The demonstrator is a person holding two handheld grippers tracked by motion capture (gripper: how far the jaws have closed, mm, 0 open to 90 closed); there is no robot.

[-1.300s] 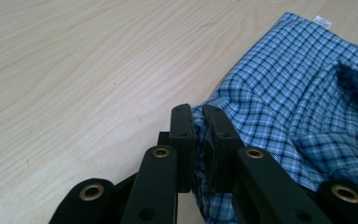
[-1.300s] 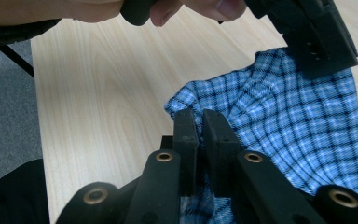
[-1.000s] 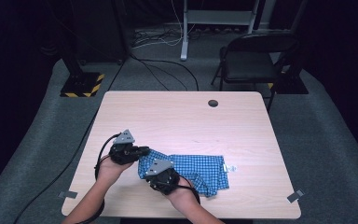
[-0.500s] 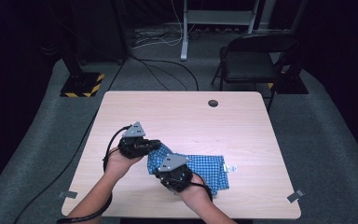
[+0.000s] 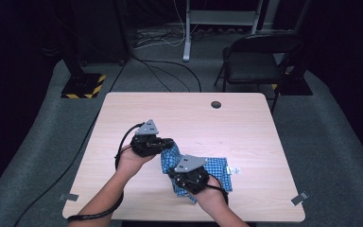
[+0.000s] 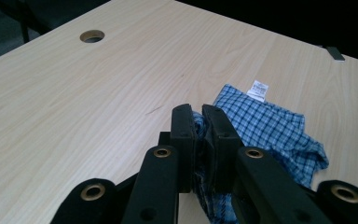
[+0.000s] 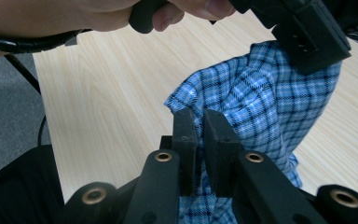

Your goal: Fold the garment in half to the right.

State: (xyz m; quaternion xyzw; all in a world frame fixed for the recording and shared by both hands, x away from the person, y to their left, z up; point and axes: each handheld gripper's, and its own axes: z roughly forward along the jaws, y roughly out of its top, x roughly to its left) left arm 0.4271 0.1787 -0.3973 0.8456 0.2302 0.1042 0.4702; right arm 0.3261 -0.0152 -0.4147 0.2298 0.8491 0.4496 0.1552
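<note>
A blue checked cloth [image 5: 217, 169] lies bunched on the near half of the wooden table [image 5: 246, 123], with a white label [image 5: 235, 170] at its right edge. My left gripper [image 5: 169, 142] is shut on the cloth's left edge and holds it raised. In the left gripper view the cloth [image 6: 275, 126] is pinched between the black jaws [image 6: 200, 122] and its label [image 6: 259, 89] lies beyond. My right gripper [image 5: 179, 182] is shut on a lower fold of the cloth [image 7: 256, 102], seen between its jaws [image 7: 199, 125]. The left gripper [image 7: 307, 32] shows above it there.
A round cable hole [image 5: 216, 104] sits near the table's far edge. A black chair [image 5: 260, 56] stands beyond the far right corner. Cables [image 5: 170, 61] run over the grey floor, and a stand base with yellow-black tape [image 5: 82, 85] is at the far left.
Both grippers have moved right and slightly away from the person with the cloth's left edge, which now folds over toward the rest of the cloth.
</note>
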